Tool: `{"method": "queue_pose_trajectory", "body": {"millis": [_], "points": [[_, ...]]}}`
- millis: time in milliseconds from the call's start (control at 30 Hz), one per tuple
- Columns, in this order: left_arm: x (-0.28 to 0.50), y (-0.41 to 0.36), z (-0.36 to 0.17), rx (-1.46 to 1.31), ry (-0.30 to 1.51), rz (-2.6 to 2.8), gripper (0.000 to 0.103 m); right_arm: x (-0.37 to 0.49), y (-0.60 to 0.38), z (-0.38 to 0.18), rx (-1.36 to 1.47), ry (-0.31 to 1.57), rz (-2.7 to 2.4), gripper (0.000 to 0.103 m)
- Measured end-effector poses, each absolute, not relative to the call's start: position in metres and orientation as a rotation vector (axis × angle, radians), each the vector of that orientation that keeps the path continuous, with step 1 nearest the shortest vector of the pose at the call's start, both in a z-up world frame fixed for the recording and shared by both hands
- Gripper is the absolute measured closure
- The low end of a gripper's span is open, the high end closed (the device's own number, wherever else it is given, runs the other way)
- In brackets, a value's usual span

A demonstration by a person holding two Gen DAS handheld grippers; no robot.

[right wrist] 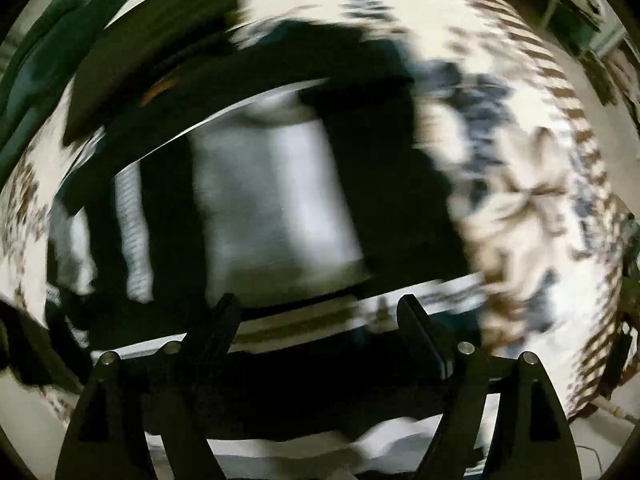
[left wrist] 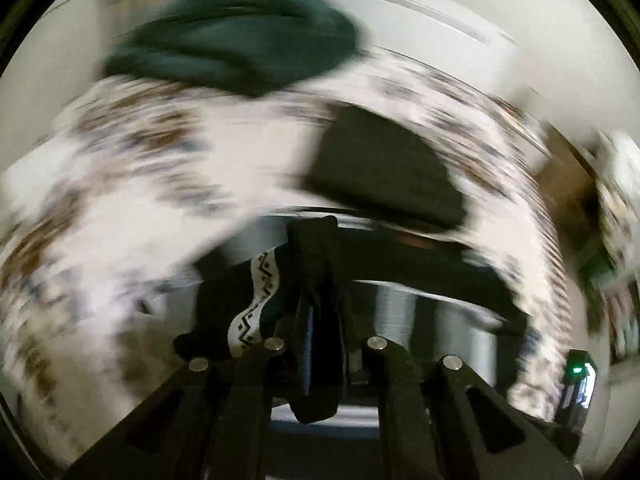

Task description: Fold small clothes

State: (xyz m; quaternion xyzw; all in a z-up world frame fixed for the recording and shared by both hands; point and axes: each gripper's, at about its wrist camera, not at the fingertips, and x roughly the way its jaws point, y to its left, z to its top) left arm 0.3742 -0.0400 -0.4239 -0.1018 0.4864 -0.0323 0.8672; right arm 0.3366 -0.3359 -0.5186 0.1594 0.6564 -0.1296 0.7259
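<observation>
Both views are motion-blurred. My left gripper [left wrist: 320,320] is shut on a dark sock [left wrist: 316,264], which bunches between the fingers and hangs below them. A white patterned sock cuff [left wrist: 256,296] shows just left of it. A dark folded piece [left wrist: 380,168] lies on the flowered cloth [left wrist: 140,184] ahead, and a dark green garment [left wrist: 240,44] lies farther back. My right gripper [right wrist: 320,320] is open and empty above a bin [right wrist: 272,196] with white and dark clothes; a striped white sock [right wrist: 132,228] is at its left.
The flowered cloth [right wrist: 520,168] covers the surface around the bin. A device with a green light [left wrist: 576,370] sits at the right edge. Cluttered items [right wrist: 580,8] stand at the far right.
</observation>
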Motion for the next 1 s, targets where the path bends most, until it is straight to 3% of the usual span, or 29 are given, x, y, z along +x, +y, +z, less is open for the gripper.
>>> {"method": "queue_pose_trajectory", "body": {"millis": [167, 367, 467, 500, 533, 600, 833, 1000], "points": [[0.399, -0.201, -0.454, -0.084, 1.074, -0.304, 0.095, 0.314, -0.427, -0.513, 0.374, 1.432, -0.401, 0.021], [0.397, -0.288, -0.486, 0.050, 1.157, -0.343, 0.089, 0.291, -0.493, -0.519, 0.436, 1.464, -0.430, 0.021], [0.393, -0.272, -0.485, 0.001, 1.134, -0.333, 0.075, 0.283, -0.518, -0.516, 0.528, 1.459, -0.411, 0.021], [0.392, -0.262, -0.483, -0.013, 1.117, -0.322, 0.060, 0.281, -0.524, -0.513, 0.558, 1.454, -0.406, 0.021], [0.392, -0.248, -0.483, -0.018, 1.104, -0.300, 0.029, 0.278, -0.530, -0.510, 0.589, 1.448, -0.400, 0.021], [0.393, -0.219, -0.482, -0.025, 1.093, -0.254, 0.007, 0.275, -0.548, -0.502, 0.664, 1.423, -0.373, 0.021], [0.390, -0.058, -0.498, -0.054, 1.127, 0.067, 0.007, 0.328, -0.546, -0.473, 0.748, 1.345, -0.206, 0.021], [0.387, 0.022, -0.526, -0.055, 1.156, 0.250, 0.007, 0.433, -0.547, -0.480, 0.657, 1.320, -0.094, 0.021]]}}
